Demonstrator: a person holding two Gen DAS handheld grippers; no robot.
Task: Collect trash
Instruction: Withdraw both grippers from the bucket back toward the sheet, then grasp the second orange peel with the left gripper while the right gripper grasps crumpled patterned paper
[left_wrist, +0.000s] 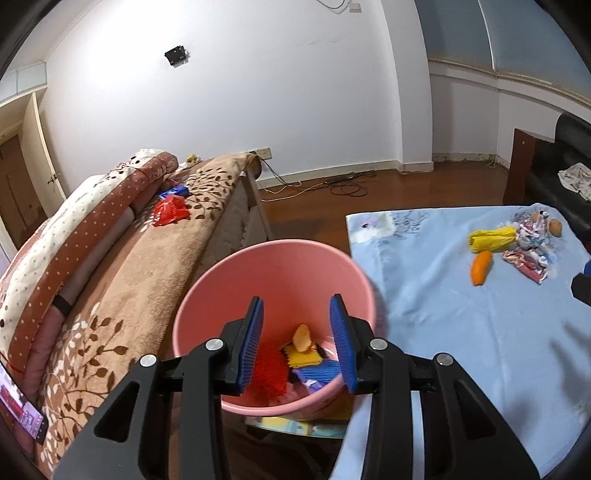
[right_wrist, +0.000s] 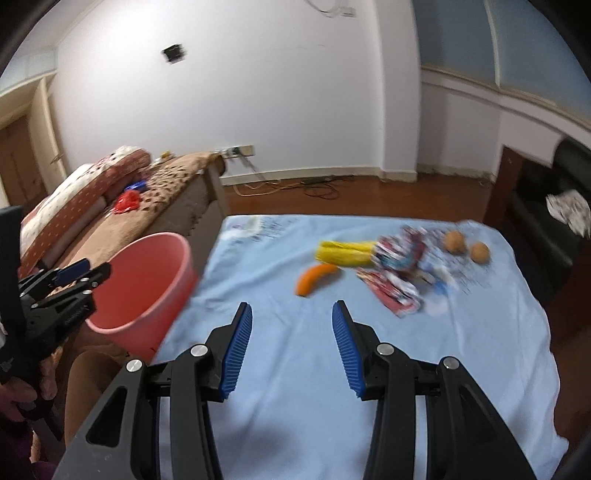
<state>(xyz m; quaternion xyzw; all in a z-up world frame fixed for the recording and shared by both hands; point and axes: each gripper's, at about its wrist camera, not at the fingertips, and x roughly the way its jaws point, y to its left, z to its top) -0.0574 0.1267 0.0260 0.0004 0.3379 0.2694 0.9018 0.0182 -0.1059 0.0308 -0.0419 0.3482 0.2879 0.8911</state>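
A pink bucket (left_wrist: 280, 280) (right_wrist: 147, 280) stands between the sofa and the table, with red, yellow and blue wrappers and a piece of peel (left_wrist: 301, 338) inside. My left gripper (left_wrist: 297, 306) (right_wrist: 86, 273) hangs open over its mouth, nothing between the pads. My right gripper (right_wrist: 291, 310) is open and empty above the blue tablecloth (right_wrist: 295, 369). Ahead of it lie an orange peel (right_wrist: 314, 280) (left_wrist: 481, 267), a yellow wrapper (right_wrist: 347, 253) (left_wrist: 491, 238), crumpled red-and-white wrappers (right_wrist: 397, 295) (left_wrist: 528, 262) and two brown round pieces (right_wrist: 454, 242).
A sofa with a brown leaf-patterned blanket (left_wrist: 147, 295) is on the left, with a red bag (left_wrist: 170, 210) and a blue item on it. A phone (left_wrist: 22, 406) rests at its near edge. A black armchair (right_wrist: 546, 221) stands at the right, and cables (left_wrist: 332, 184) lie on the wooden floor.
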